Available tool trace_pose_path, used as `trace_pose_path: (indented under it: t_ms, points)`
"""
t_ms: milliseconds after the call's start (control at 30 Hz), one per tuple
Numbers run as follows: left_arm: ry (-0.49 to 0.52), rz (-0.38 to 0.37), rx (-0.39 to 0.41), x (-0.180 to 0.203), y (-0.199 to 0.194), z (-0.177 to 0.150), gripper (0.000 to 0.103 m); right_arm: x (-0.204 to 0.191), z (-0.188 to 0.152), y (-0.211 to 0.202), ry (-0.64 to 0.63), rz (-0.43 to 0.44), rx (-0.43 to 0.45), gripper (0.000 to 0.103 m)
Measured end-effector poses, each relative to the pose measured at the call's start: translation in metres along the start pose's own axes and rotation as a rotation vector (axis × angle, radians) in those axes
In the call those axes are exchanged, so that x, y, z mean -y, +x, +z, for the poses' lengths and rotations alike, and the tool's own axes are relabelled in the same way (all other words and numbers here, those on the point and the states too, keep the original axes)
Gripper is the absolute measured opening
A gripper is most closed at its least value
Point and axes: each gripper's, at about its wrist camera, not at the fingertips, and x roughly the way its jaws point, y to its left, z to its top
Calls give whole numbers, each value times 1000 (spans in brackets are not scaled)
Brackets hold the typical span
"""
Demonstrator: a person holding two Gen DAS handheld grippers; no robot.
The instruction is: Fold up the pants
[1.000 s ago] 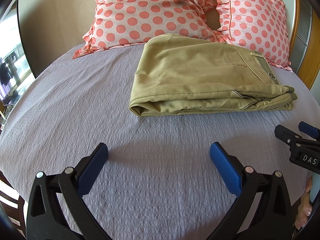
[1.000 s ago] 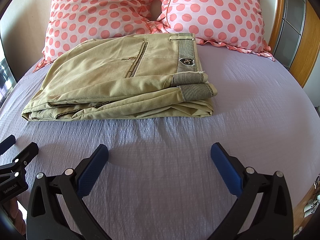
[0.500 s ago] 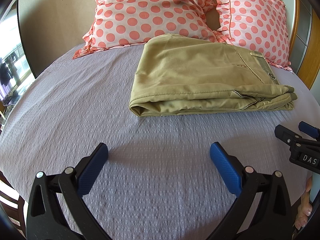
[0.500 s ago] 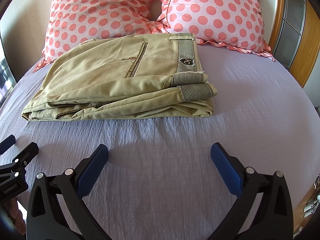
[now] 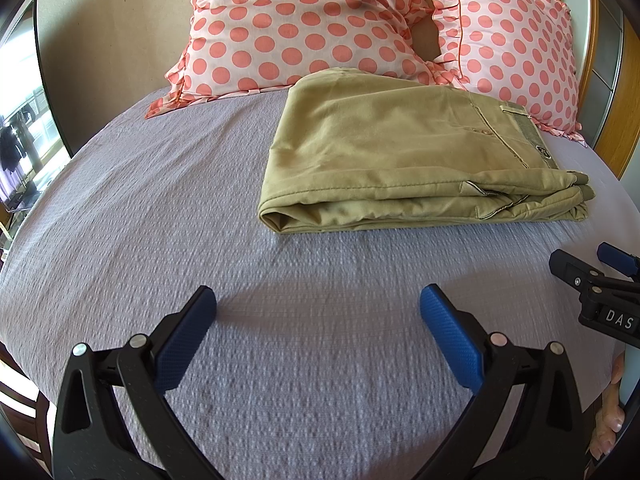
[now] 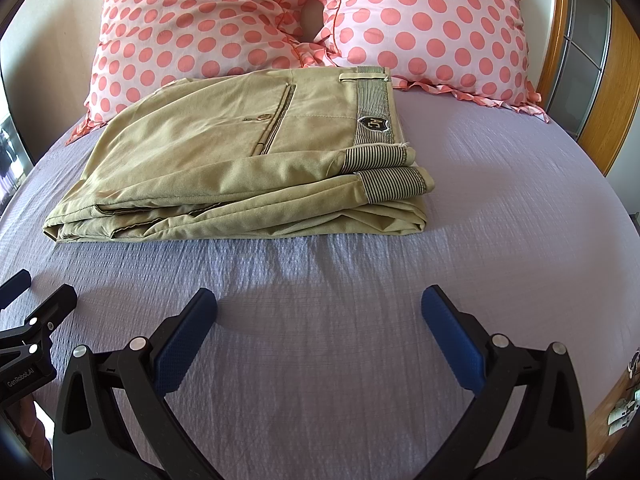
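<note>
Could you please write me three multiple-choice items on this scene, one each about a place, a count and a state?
1. Where do the pants lie?
A. on the bedspread, just in front of the pillows
B. on the floor
C. held in the right gripper

2. How many polka-dot pillows are there?
A. one
B. two
C. four

3. In what state is the left gripper?
A. shut on cloth
B. open, holding nothing
C. out of view

Answers: 1 A, the folded stack rests on the lilac cover below the pillows; 2 B, two frilled pillows stand side by side; 3 B, its blue pads stand wide apart over bare cover.
</note>
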Motion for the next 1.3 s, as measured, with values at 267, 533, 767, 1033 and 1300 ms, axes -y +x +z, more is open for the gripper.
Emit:
trace_pose_path:
  t_ms: [267,533,767,1033,1300]
  points:
    - [-1,1,1,0,0,0,101,0,0,0,0,0,0,102]
    - [0,1,2,1,0,-1,101,0,0,0,0,-1,0,102]
    - [-2,1,2,1,0,0,101,0,0,0,0,-1,1,102]
    - [1,2,4,2,-2,3,101,0,0,0,1,-1,1,102]
    - [0,2,5,2,-1,5,101,0,0,0,1,-1,1,102]
